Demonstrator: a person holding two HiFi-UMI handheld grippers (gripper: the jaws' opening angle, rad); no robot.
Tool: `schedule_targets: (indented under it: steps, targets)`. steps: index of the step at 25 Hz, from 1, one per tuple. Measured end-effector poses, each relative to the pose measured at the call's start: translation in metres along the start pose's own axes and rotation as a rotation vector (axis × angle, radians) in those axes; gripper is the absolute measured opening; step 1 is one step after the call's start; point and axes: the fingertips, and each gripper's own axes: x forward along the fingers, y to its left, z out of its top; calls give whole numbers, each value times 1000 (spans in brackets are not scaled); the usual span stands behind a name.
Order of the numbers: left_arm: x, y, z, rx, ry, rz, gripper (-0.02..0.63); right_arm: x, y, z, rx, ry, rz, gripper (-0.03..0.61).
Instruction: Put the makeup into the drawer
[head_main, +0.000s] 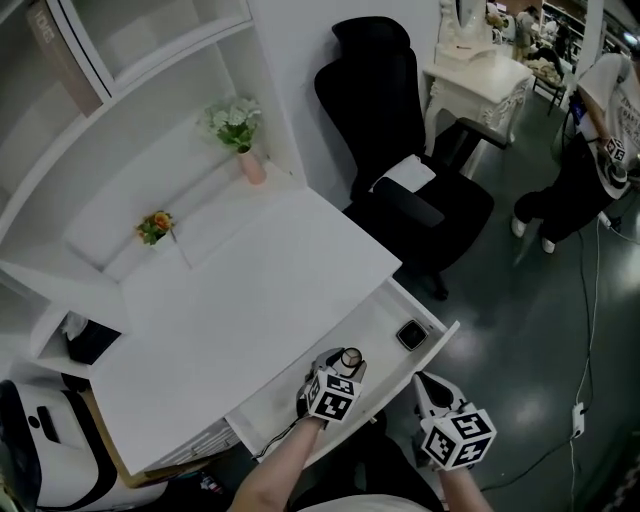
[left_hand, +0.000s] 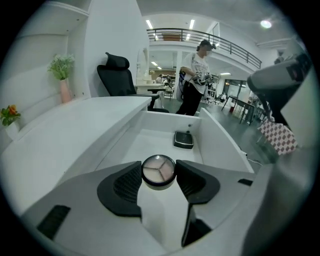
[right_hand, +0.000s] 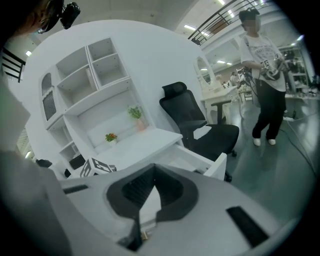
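A small round makeup compact with a pale three-part top sits between the black pads of my left gripper, which is shut on it. In the head view that gripper holds the compact over the near part of the open white drawer. A black square compact lies at the drawer's far end. My right gripper hangs to the right of the drawer front, outside it. Its jaw tips meet with nothing between them.
The white desk top runs left of the drawer, with a pink vase of flowers and a small orange flower pot at its back. A black office chair stands past the desk. A person stands at the right.
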Motion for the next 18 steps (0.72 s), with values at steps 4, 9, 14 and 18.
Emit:
schedule_targets:
  steps: [4, 9, 14, 18]
  targets:
    - [18, -4, -3, 30, 28, -7, 219, 0, -9, -1, 11, 6, -12, 2]
    - [38, -5, -7, 62, 64, -12, 219, -1, -17, -1, 26, 11, -25, 2]
    - [57, -6, -9, 83, 94, -17, 219, -1, -24, -5, 39, 19, -34, 2]
    - [66, -7, -11, 83, 116, -22, 219, -2, -28, -4, 42, 22, -37, 2]
